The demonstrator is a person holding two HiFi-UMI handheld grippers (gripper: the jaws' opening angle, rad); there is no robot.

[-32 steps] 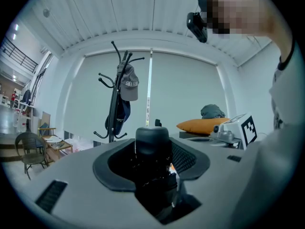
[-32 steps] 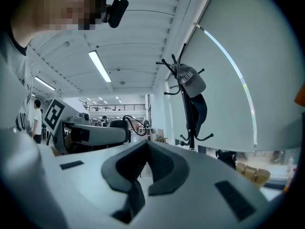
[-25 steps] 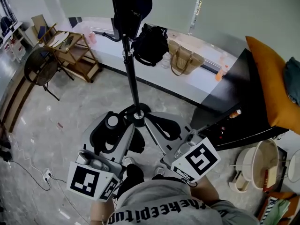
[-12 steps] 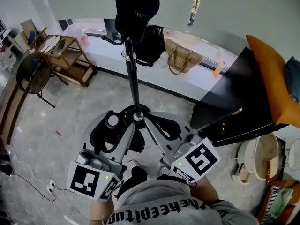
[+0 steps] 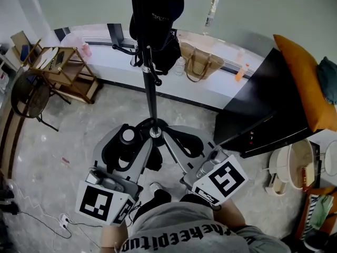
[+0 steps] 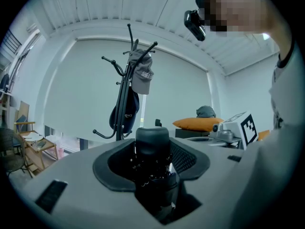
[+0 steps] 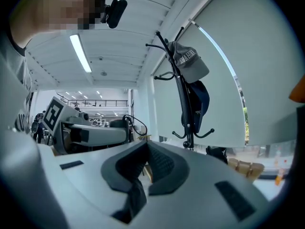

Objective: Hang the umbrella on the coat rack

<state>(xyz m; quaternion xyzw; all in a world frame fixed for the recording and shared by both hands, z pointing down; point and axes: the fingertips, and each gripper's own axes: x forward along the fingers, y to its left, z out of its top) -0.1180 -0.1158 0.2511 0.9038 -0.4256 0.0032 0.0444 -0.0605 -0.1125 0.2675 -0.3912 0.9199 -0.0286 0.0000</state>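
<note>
A person's left gripper [image 5: 130, 142] is clamped on a black folded umbrella [image 6: 152, 144], held upright with its rounded cap poking up between the jaws, just short of the black metal coat rack [image 5: 150, 91] standing on the pale marble floor [image 5: 68, 130]. The right gripper [image 7: 143, 168], held beside it, has its jaws slightly apart with nothing between them. A grey cap [image 6: 141, 75] and a dark navy bag [image 5: 157, 15] hang from the rack's upper hooks. Behind it, a tan woven handbag [image 5: 199, 62] rests on a low white ledge [image 5: 105, 54], with an orange cushion [image 5: 303, 83] on the black surface [image 5: 263, 99] at right.
</note>
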